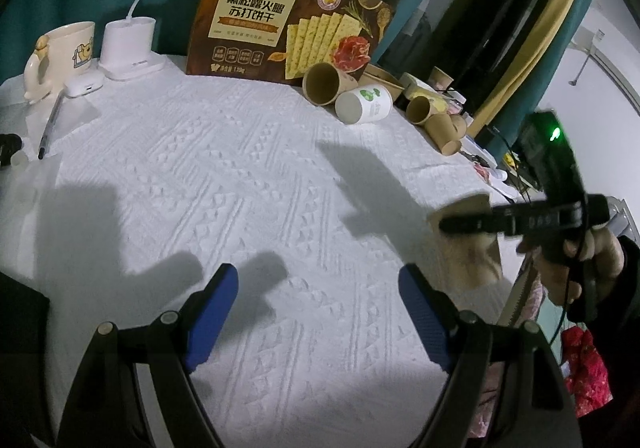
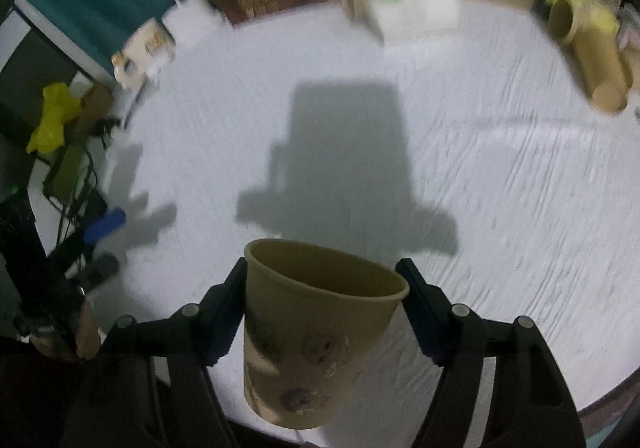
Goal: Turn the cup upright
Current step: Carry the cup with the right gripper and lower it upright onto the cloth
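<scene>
Tablecloth (image 1: 248,152), white and textured, covers the table. Cracker box (image 1: 296,8) stands at the far edge, loose paper cups (image 1: 324,84) lying on their sides beside it. Right gripper (image 2: 324,276) pinches the beige paper cup (image 2: 308,336) above the cloth, mouth tilted up and forward. Left gripper (image 1: 318,288) hovers spread, holding nothing.

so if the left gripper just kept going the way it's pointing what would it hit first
Probably the white tablecloth. The left gripper holds nothing and tilts down at bare cloth; the lying paper cups and cracker box sit farther back, though depth is hard to judge.
</scene>
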`<state>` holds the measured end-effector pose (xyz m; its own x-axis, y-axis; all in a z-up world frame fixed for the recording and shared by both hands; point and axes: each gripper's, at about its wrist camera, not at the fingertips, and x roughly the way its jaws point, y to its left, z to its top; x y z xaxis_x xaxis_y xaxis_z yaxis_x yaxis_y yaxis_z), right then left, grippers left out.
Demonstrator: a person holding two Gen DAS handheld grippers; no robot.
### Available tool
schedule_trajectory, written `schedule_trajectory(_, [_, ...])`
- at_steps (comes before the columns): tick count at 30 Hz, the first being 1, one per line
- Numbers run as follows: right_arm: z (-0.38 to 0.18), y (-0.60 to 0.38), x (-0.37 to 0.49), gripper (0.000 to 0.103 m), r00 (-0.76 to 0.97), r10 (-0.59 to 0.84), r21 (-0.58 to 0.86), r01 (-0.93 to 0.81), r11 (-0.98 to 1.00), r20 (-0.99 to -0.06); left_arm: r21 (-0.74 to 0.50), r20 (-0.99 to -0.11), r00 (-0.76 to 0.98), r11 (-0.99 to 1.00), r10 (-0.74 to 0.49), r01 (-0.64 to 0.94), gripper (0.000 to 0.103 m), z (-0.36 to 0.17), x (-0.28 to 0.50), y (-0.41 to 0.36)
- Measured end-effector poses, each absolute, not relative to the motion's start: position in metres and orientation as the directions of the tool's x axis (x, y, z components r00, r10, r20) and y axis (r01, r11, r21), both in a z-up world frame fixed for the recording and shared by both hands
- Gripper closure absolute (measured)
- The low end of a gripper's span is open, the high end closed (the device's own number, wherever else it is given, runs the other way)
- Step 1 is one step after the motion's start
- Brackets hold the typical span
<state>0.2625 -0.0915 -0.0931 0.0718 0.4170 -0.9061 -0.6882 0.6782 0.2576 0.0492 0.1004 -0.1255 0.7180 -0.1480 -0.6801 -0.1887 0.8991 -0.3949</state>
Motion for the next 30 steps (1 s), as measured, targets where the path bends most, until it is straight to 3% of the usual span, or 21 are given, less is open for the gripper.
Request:
schedule_trajectory(3, [-0.081, -0.086, 0.257, 0.033, 0.230, 0.449, 0.160, -0.720, 0.676, -0.863, -0.393, -0.680, 0.718, 0.900, -0.149, -0.186, 0.021, -0.126, 0.048, 0.099])
schedule_trajectory(7, [-0.084, -0.089, 0.256, 0.033, 0.363, 0.488, 0.135, -0.678, 0.723, -0.794, -0.391, -0.684, 0.715, 0.900, -0.144, -0.194, 0.021, -0.126, 0.046, 0.098])
schedule_trajectory(13, [-0.083, -0.091, 0.218, 0.033, 0.658, 0.443, -0.165, -0.652, 0.740, -0.609, -0.379, -0.681, 0.723, 0.901, -0.116, -0.212, 0.021, -0.124, 0.038, 0.099])
schedule_trajectory(15, [-0.084, -0.092, 0.207, 0.033, 0.684, 0.451, -0.178, -0.641, 0.746, -0.573, -0.390, -0.665, 0.740, 0.892, -0.102, -0.228, 0.021, -0.123, 0.036, 0.101])
schedule_trajectory(20, [-0.093, -0.092, 0.199, 0.033, 0.684, 0.437, -0.166, -0.627, 0.761, -0.584, -0.421, -0.628, 0.773, 0.875, -0.089, -0.241, 0.021, -0.119, 0.033, 0.103])
schedule_trajectory(30, [-0.093, -0.109, 0.180, 0.033, 0.683, 0.468, -0.134, -0.633, 0.763, -0.561, -0.409, -0.637, 0.764, 0.884, -0.100, -0.226, 0.021, -0.118, 0.036, 0.097])
